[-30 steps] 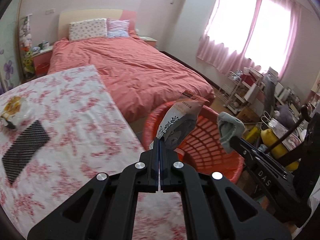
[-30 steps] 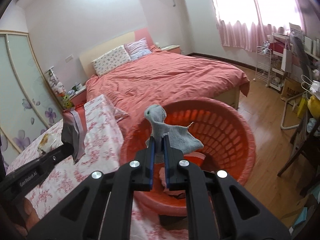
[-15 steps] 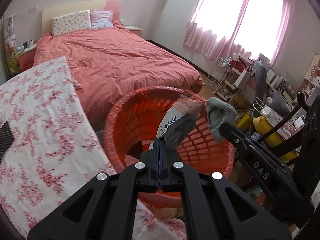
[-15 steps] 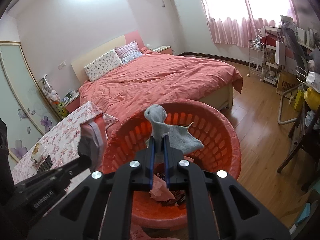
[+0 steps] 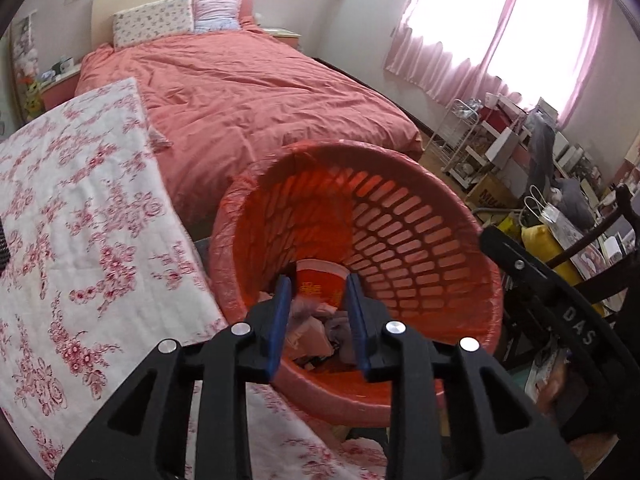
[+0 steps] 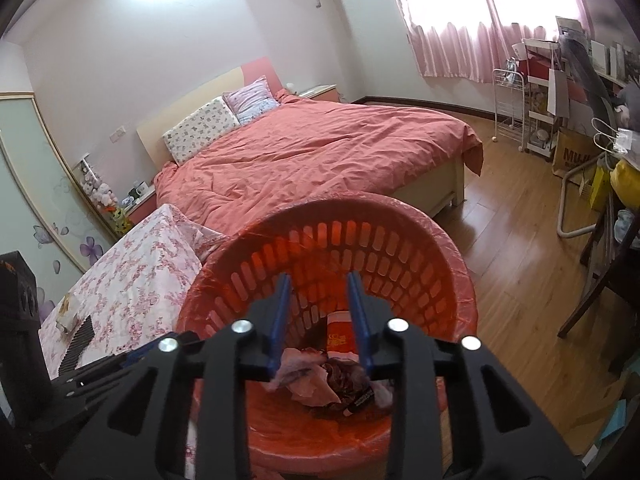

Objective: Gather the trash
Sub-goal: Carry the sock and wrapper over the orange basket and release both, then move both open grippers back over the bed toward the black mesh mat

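A red slatted basket lined with red plastic stands beside the table; it also shows in the right wrist view. Crumpled trash lies at its bottom, seen too in the right wrist view, with a red packet among it. My left gripper is open and empty over the basket's near rim. My right gripper is open and empty over the same basket. The right gripper's black body shows at the right of the left wrist view.
A table with a white and red flowered cloth lies left of the basket. A wrapped item and a black mat sit on it. A bed with a red cover is behind. Cluttered shelves and a chair stand at the right.
Both grippers have opened over the basket. The snack bag has left my left gripper and the grey sock has left my right gripper. Both views moved closer to the basket.
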### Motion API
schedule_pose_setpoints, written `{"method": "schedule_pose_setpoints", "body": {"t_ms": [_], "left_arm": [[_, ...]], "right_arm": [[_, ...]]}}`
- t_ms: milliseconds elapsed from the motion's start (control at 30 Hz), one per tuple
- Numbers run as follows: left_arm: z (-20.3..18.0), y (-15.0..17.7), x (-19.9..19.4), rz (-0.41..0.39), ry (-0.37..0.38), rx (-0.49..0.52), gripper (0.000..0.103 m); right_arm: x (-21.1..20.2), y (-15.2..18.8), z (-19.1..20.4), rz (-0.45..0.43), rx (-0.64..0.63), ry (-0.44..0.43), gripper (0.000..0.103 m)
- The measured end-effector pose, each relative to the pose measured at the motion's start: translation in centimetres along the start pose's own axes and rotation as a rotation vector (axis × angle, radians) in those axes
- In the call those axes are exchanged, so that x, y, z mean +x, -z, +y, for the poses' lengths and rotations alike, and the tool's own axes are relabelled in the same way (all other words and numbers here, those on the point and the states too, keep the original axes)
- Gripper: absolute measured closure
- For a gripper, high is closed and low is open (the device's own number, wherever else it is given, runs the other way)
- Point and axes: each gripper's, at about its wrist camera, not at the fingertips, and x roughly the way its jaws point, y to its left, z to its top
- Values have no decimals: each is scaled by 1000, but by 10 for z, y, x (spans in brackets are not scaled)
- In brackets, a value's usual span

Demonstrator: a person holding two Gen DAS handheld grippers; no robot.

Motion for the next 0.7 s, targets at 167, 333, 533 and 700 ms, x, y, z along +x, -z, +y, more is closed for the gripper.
{"method": "schedule_pose_setpoints", "body": {"t_ms": [167,333,533,700], "left_arm": [[17,0,-12,-18,-48,-19,61],[47,8,-40,-74,-164,-12,46],[93,22,-74,-111,-300,-38,42],[138,35,-105,-138,-390,-106,40]], "right_arm": [[-9,2,8,-29,-48,31,43],[-19,4,32,-62,-128,47,24],[-22,12,75,-53,-217,18,18],[-19,27,125,-17,-285,-63,19]]}}
